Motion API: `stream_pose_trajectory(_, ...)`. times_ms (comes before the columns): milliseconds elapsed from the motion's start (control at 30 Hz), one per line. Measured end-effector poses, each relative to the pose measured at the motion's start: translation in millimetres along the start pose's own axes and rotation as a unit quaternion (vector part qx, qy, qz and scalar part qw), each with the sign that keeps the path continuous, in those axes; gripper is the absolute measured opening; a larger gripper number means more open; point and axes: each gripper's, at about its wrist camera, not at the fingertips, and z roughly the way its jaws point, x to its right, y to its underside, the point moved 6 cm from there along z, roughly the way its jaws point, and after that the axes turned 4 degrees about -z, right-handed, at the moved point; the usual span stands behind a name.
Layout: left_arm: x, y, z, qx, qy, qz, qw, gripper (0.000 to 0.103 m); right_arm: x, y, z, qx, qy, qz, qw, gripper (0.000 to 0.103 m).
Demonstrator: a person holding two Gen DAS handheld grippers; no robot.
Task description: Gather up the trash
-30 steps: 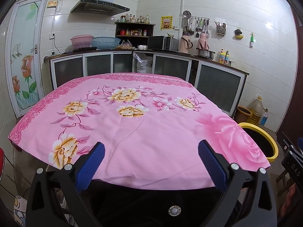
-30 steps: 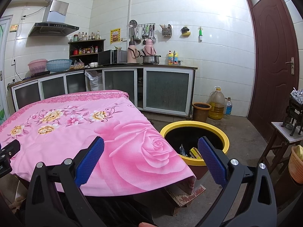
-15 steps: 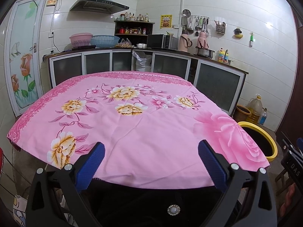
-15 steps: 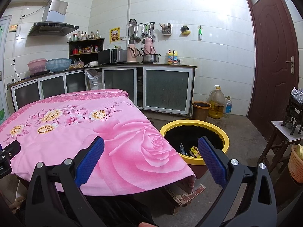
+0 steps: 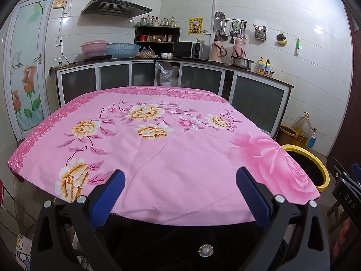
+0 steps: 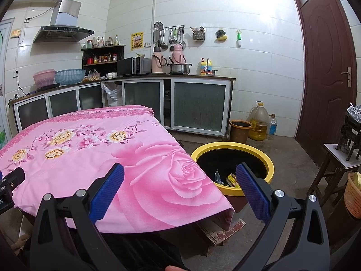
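Little moved: both claws, left claw (image 5: 180,192) and right claw (image 6: 180,190), stayed wide open and empty; table (image 5: 158,158) looked cleared, trash (image 6: 231,179) already in the bin (image 6: 232,151).

- Off to the right of my left gripper (image 5: 180,192), the black body of the other tool (image 5: 346,199) carries white letters; I read "DAS", and the rest is cut off.
- Far ahead on the wall hangs a yellow poster (image 5: 195,26); its print is too small for me to read.
- The yellow bottle (image 6: 206,67) on the counter has a label I cannot make out.
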Motion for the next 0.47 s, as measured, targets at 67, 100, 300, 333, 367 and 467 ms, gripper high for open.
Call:
stream_pose_trajectory(67,1.4,-0.5,-0.1,0.001,-0.001,0.003,1.0,0.095,0.1,-0.1,0.0,0.0,0.0,0.0,1.0,0.095)
stream_pose_trajectory(100,1.5,-0.6,0.1,0.001,-0.001,0.004,1.0,0.095,0.1,-0.2,0.0,0.0,0.0,0.0,1.0,0.095)
stream_pose_trajectory(300,1.6,-0.6,3.2,-0.008,0.0,0.002,1.0,0.095,-0.2,3.9,1.0,-0.002,-0.001,-0.001,1.0,0.095)
stream_pose_trajectory(333,1.2,-0.5,3.6,-0.009,-0.002,0.001,1.0,0.095,-0.3,3.9,1.0,-0.002,-0.001,-0.001,1.0,0.095)
stream_pose_trajectory(367,0.8,-0.4,3.7,-0.01,-0.003,0.001,0.9999,0.095,-0.5,3.9,1.0,-0.002,-0.001,-0.001,1.0,0.095)
stream_pose_trajectory(467,0.9,-0.9,4.5,-0.011,-0.005,0.001,0.9999,0.095,-0.5,3.6,0.8,-0.002,-0.001,-0.001,1.0,0.095)
